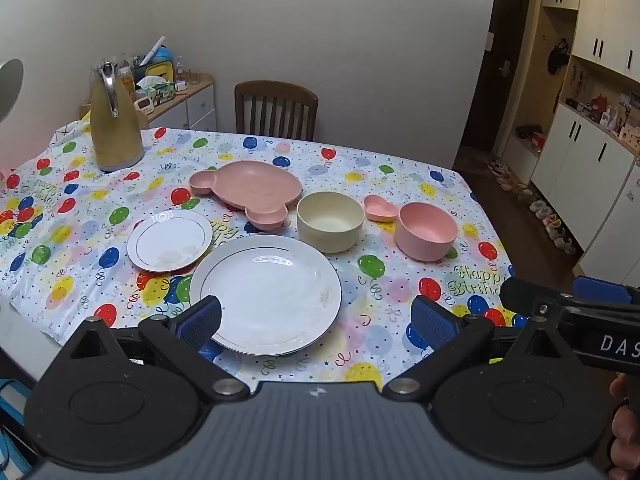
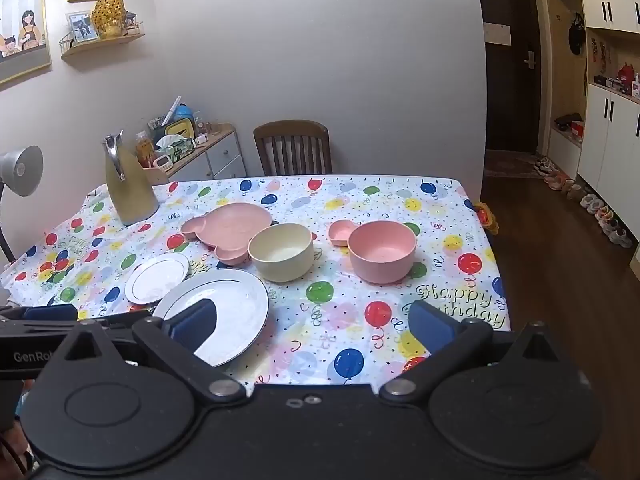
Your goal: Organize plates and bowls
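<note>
Left gripper spread wide, empty – large white plate just ahead, right gripper likewise released, plate at its left.

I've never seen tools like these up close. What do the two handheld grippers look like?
Both look alike: the left gripper and right gripper have black bodies, rounded black pivot housings with silver bolts, and two fingers with ribbed blue pads. White lettering marks their sides.
</note>
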A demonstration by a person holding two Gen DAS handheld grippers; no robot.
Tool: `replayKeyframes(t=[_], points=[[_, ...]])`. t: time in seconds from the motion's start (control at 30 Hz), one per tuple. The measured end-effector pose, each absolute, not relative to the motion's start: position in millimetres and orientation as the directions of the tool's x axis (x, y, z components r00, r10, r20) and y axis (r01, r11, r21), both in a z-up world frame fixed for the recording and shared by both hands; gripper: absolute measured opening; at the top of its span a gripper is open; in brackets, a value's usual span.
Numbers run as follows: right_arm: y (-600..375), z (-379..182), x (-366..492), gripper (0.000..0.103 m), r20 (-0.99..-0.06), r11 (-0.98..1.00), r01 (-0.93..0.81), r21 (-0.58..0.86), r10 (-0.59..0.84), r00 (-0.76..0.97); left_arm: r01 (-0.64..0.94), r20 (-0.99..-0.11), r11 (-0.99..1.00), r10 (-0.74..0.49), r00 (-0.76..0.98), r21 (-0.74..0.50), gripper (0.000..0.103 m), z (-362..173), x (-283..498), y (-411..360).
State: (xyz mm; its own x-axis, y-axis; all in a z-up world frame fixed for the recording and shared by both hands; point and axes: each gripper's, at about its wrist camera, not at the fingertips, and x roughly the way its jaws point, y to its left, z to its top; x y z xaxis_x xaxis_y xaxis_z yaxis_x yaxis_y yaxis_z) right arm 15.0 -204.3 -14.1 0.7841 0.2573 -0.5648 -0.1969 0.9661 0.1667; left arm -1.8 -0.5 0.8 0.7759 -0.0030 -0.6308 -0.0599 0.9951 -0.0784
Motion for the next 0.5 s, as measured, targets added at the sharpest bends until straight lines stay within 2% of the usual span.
replayKeyframes(t=[0.5], points=[[-202.6, -16.0, 15.2, 0.101, -0.545, 0.966, -0.198, 0.167, 0.258, 0.797, -0.063, -0.631, 0.994, -0.010, 0.776, -0.093, 0.102, 1.6, 1.2, 9.4]])
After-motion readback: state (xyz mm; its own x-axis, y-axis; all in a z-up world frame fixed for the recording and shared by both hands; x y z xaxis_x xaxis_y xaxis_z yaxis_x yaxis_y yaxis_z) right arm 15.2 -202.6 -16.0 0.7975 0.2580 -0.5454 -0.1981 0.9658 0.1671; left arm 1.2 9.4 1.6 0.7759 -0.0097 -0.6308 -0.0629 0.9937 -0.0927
